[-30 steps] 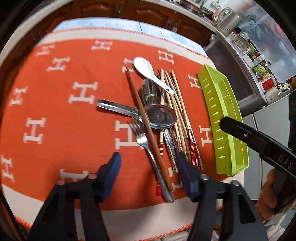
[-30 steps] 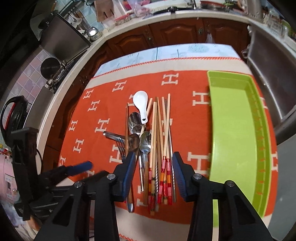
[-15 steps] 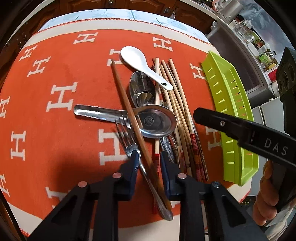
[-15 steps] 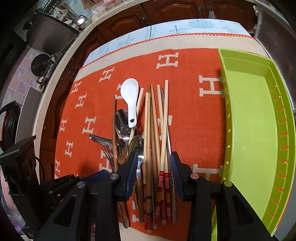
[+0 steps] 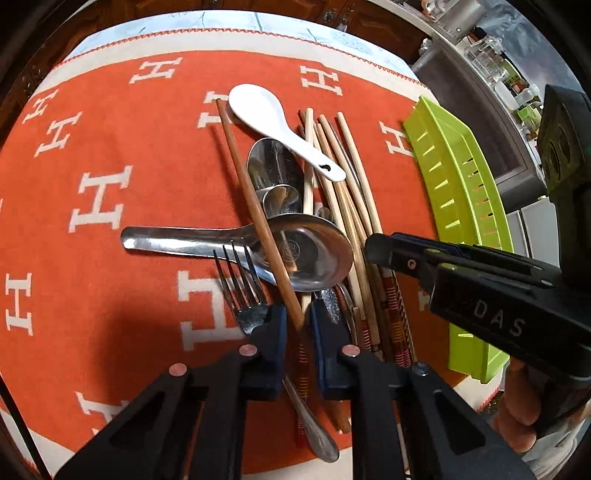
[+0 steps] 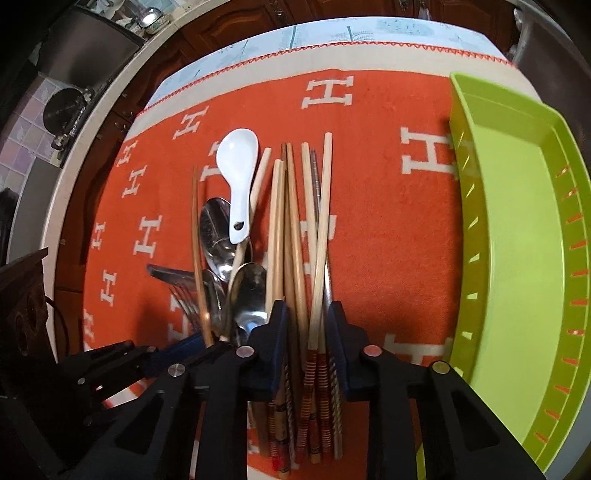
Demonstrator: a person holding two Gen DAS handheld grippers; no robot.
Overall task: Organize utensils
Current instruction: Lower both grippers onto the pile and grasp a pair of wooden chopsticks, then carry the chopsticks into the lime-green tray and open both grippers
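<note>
A pile of utensils lies on the orange cloth (image 5: 92,147): a white spoon (image 5: 266,118), a large steel spoon (image 5: 310,251), a fork (image 5: 240,284) and several chopsticks (image 6: 295,221). My left gripper (image 5: 298,332) points down at the near end of the pile. Its jaws are closing around a brown chopstick (image 5: 251,195), and thin gaps still show on both sides. My right gripper (image 6: 306,332) is closing too. Its pads sit against a bundle of chopsticks just above their striped ends. The fork's handle runs under my left fingers.
A lime-green slotted tray (image 6: 517,258) lies empty along the right edge of the cloth. Kitchen counters and dark wooden cabinets (image 6: 221,22) ring the table. A hand (image 5: 524,406) holds the right gripper's body close beside my left gripper.
Both grippers came down onto the pile and their jaws narrowed. The left drew in around the brown chopstick. The right drew in around the chopstick bundle.
</note>
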